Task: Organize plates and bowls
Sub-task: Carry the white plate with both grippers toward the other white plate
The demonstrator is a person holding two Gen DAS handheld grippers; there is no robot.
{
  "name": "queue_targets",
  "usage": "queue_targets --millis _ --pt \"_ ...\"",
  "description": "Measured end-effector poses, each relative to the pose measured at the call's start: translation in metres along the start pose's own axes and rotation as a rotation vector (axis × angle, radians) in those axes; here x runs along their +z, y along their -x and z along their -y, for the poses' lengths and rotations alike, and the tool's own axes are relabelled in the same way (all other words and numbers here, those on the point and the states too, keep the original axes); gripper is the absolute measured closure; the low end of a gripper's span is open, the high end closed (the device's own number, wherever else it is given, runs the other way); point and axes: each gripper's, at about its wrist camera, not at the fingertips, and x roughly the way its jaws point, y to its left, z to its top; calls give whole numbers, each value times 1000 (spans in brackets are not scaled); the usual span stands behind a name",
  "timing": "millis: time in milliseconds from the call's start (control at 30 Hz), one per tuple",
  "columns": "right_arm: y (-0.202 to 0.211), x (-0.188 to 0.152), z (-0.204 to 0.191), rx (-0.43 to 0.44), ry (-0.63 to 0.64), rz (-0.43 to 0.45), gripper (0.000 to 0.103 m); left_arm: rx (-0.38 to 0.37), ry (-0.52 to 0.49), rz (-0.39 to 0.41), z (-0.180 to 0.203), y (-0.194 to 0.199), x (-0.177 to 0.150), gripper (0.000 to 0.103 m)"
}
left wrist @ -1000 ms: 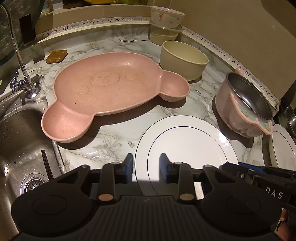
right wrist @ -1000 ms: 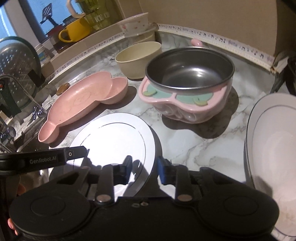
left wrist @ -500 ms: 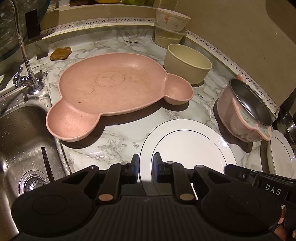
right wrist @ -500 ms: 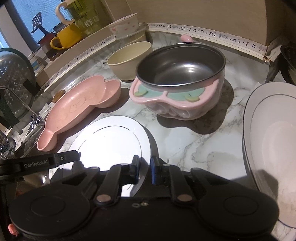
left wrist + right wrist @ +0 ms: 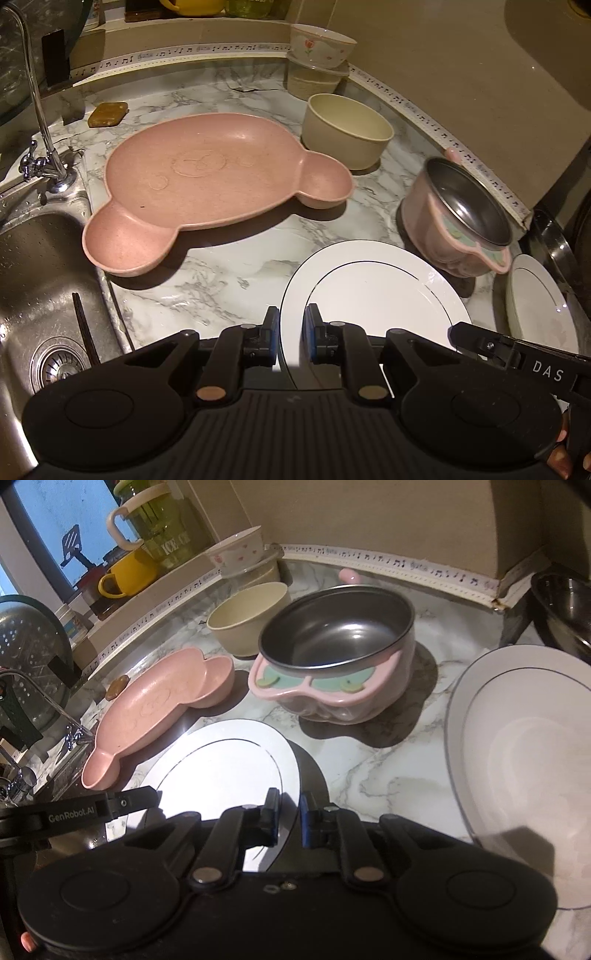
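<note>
A white plate (image 5: pixel 373 291) is held by both grippers at its near rim. My left gripper (image 5: pixel 290 334) is shut on its left edge. My right gripper (image 5: pixel 288 812) is shut on its right edge; the plate (image 5: pixel 221 764) looks lifted, with a shadow beneath. A pink bear-shaped plate (image 5: pixel 214 181) lies at the back left, a cream bowl (image 5: pixel 347 129) behind it, and a steel bowl in a pink holder (image 5: pixel 458 221) to the right. A second white plate (image 5: pixel 524 760) lies at the far right.
A steel sink (image 5: pixel 40 280) with a tap (image 5: pixel 44 162) is on the left. A flowered bowl on a lidded container (image 5: pixel 317 59) stands in the back corner. A yellow mug (image 5: pixel 125 576) and green jug (image 5: pixel 162 524) stand on the ledge. A steel pot (image 5: pixel 565 605) is at the far right.
Both grippers closed from open onto the white plate's near rim. The view has risen and shifted a little, and the plate now casts a shadow on the counter.
</note>
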Motion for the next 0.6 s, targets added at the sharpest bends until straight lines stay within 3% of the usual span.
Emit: queue_targets --millis 600 --pt "71 -10 33 -44 -72 103 92 -95 -92 29 59 35 -9 90"
